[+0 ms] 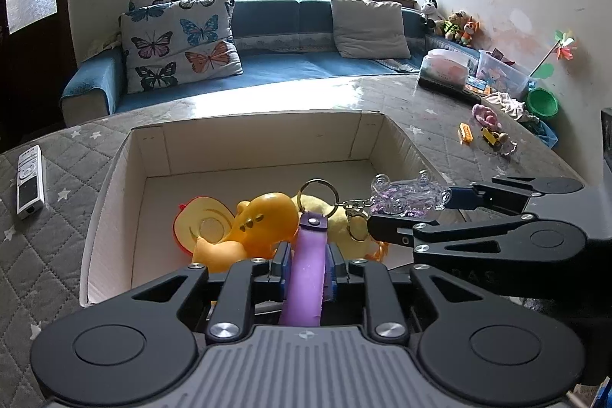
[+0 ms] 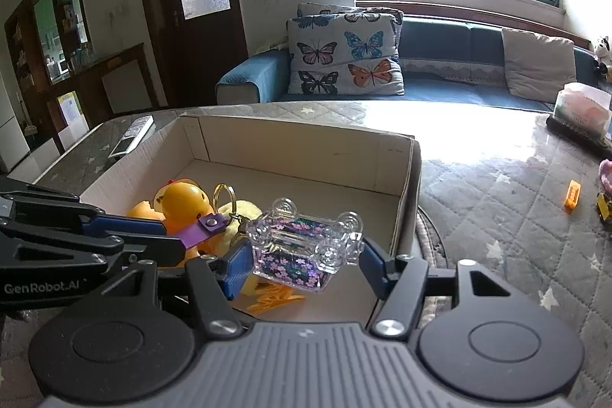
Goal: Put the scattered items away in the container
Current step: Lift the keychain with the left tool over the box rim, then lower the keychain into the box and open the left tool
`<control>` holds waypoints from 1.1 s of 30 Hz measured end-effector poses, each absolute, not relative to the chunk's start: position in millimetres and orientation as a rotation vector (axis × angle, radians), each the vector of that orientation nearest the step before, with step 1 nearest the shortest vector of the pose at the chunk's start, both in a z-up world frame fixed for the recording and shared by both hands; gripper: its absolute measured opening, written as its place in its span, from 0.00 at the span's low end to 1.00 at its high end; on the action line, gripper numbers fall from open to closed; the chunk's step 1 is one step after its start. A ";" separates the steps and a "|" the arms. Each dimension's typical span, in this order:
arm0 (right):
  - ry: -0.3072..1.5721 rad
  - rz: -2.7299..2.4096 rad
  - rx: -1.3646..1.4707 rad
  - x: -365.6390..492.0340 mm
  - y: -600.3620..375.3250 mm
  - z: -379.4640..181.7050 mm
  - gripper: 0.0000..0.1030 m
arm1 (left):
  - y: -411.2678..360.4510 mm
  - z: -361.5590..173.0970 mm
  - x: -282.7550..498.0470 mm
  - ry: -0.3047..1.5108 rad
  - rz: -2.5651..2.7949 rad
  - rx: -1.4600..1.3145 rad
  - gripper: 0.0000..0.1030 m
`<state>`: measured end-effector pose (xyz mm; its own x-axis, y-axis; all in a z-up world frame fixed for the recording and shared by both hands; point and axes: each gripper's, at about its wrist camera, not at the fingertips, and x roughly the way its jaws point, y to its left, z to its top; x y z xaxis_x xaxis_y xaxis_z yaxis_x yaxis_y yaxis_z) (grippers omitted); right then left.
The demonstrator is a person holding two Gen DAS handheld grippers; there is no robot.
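The left gripper (image 1: pixel 309 264) pinched the soft purple strap (image 1: pixel 306 274). The right gripper (image 2: pixel 302 253) clamped the hard, slippery charm (image 2: pixel 304 243), both over the box (image 1: pixel 114 186). The light keychain looked safest held by its strap.

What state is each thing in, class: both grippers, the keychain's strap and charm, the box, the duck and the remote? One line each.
Left gripper: shut on purple strap.
Right gripper: shut on clear charm.
Purple strap: clamped, held above the box.
Clear charm: clamped, held above the box.
Cardboard box: open-topped, holding toys.
Rubber duck: lying inside the box.
Remote: flat on the table, outside the box.
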<state>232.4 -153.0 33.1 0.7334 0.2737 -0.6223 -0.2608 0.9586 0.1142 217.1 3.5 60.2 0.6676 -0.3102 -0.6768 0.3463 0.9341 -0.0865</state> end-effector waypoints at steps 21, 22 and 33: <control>0.668 0.305 0.029 210.1 -154.9 38.0 0.65 | 12.6 63.7 202.1 0.736 -0.353 0.023 0.27; 0.668 0.306 0.029 208.8 -154.6 37.9 0.65 | 12.5 63.8 201.2 0.735 -0.353 0.022 0.27; 0.648 0.313 0.045 192.2 -154.7 42.2 0.65 | 14.5 64.5 185.7 0.722 -0.340 0.014 0.28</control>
<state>192.2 -154.7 42.2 0.7519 0.3009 -0.5866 -0.2730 0.9520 0.1384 185.7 14.5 64.5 0.6985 -0.2999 -0.6497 0.3095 0.9452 -0.1036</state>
